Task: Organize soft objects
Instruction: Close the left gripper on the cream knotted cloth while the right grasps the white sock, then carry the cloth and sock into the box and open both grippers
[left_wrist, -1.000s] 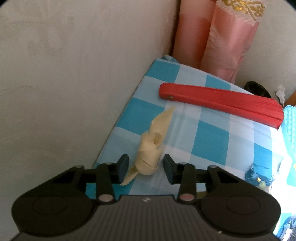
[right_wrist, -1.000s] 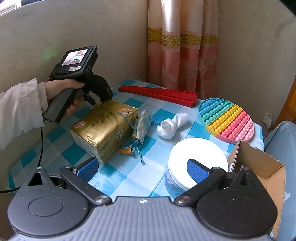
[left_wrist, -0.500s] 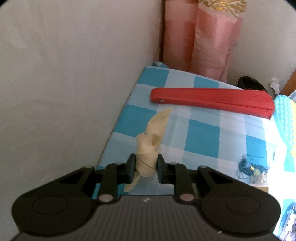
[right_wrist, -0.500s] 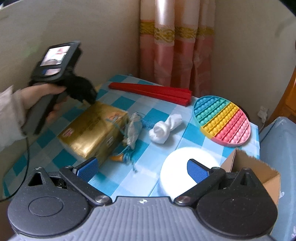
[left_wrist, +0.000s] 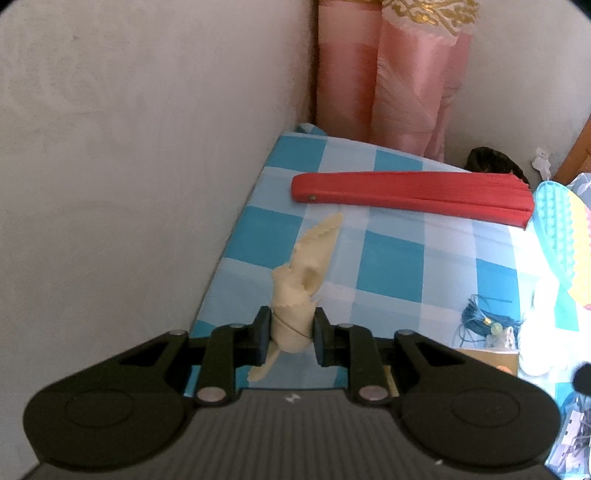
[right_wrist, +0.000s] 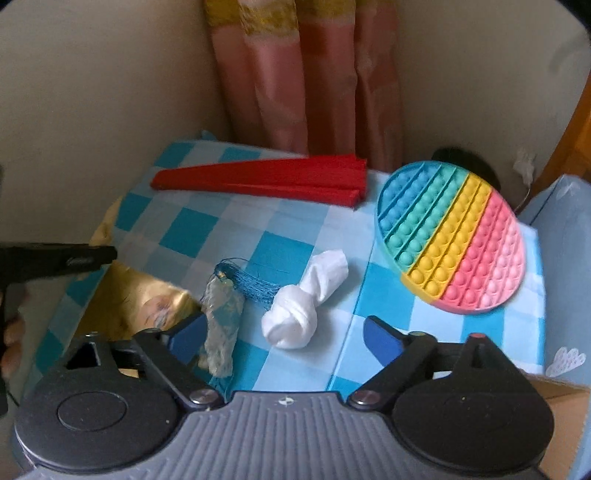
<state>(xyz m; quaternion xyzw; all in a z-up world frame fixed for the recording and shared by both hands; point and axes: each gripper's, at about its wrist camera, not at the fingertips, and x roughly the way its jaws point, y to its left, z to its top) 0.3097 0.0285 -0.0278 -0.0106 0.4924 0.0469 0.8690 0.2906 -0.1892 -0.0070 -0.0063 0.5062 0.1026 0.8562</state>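
The left gripper (left_wrist: 288, 338) is clamped on the knotted cream cloth (left_wrist: 295, 306) at the table's left edge. The right gripper (right_wrist: 284, 334), jaws apart and just narrowing, frames the white cloth (right_wrist: 295, 317). Sorting appears barely begun; the tassel (right_wrist: 240, 284) and red fan (right_wrist: 269, 177) remain.

wall (left_wrist: 129, 166) hard left, red fan (left_wrist: 406, 195) ahead

The left gripper (left_wrist: 288, 334) at the bottom middle is squeezed shut, while the right gripper (right_wrist: 284, 334), bottom middle too, stands wide, its jaws just closing a little.
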